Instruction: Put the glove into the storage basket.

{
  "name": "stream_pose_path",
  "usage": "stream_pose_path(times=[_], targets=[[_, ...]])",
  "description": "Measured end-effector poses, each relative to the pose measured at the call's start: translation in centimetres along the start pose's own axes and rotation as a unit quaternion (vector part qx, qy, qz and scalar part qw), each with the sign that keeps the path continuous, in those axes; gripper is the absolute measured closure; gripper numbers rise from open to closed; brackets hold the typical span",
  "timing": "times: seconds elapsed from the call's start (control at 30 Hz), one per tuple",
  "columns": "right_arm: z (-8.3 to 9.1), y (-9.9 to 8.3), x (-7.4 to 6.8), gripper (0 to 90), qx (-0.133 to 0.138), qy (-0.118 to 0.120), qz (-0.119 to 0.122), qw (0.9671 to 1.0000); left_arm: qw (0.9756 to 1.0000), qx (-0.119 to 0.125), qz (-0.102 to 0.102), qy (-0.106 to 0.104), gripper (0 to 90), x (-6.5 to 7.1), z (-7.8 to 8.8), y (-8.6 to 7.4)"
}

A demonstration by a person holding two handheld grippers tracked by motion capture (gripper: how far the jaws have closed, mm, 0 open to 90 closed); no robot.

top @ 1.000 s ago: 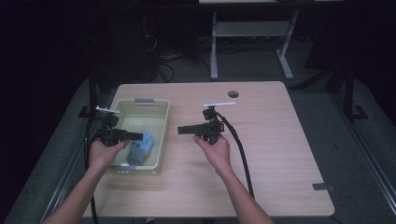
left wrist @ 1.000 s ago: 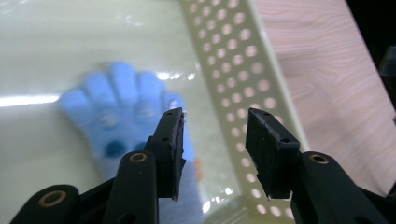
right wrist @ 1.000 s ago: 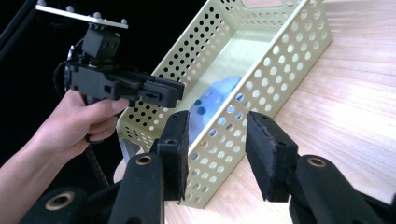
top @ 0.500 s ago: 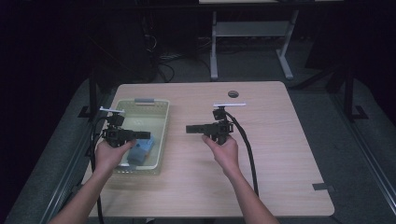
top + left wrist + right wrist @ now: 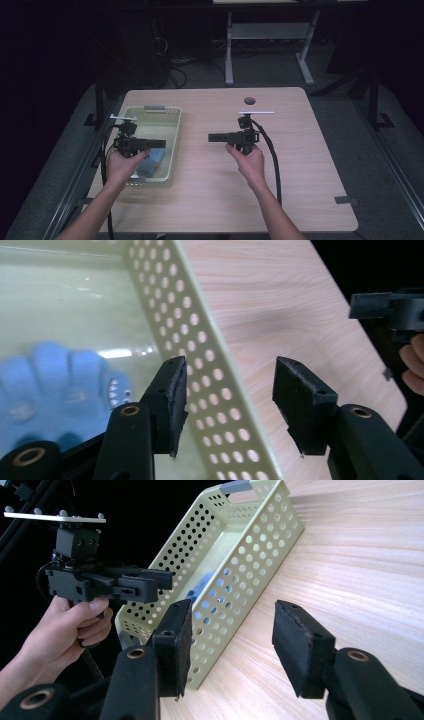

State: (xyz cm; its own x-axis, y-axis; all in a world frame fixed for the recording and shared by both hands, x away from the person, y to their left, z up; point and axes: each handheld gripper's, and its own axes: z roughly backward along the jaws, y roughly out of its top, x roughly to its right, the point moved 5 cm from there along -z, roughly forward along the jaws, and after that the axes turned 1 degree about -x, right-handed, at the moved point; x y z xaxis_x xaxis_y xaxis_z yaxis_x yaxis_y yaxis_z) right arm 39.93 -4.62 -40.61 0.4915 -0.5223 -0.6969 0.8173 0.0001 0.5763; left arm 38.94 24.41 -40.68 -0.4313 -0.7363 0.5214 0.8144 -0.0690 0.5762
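Observation:
A pale yellow perforated basket (image 5: 150, 112) stands on the left part of the wooden table (image 5: 300, 165). A blue soft thing (image 5: 150, 162) lies at its near end, also seen in the left gripper view (image 5: 55, 385) and through the holes in the right gripper view (image 5: 205, 587). My left gripper (image 5: 161, 144) hovers over the basket and points right. Its jaws (image 5: 227, 385) straddle the basket's right wall (image 5: 200, 350) from above, open and just widening, holding nothing. My right gripper (image 5: 211, 137) is over bare table and points left at the basket (image 5: 250, 545). It (image 5: 232, 630) is open, has just been widening, and is empty.
A round cable hole (image 5: 249, 100) sits near the table's far edge. Black cables trail from both grippers toward the near edge. A white desk frame (image 5: 265, 35) stands on the dark floor behind. The left gripper (image 5: 165, 580) faces the right one (image 5: 355, 305) across the basket wall.
My right gripper has drifted to the right, away from the basket. The left hand has stayed about where it was over the basket.

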Motion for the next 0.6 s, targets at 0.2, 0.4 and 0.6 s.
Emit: stream_pose_path(times=[0.2,0.4,0.6], targets=[[0.8,-0.1,0.1,46.1,0.006,-0.002,0.001,1.0000,0.9999,0.001,-0.014,-0.005,44.9,1.2,-0.4,0.2],[1.5,-0.2,0.6,45.1,0.009,-0.006,-0.001,0.9999,0.9996,-0.001,-0.026,-0.012,44.0,2.2,-1.1,0.3],[2.5,-0.2,1.0,44.9,0.017,-0.007,-0.005,0.9998,0.9991,-0.008,-0.037,-0.021,42.4,3.1,-1.8,0.4]])
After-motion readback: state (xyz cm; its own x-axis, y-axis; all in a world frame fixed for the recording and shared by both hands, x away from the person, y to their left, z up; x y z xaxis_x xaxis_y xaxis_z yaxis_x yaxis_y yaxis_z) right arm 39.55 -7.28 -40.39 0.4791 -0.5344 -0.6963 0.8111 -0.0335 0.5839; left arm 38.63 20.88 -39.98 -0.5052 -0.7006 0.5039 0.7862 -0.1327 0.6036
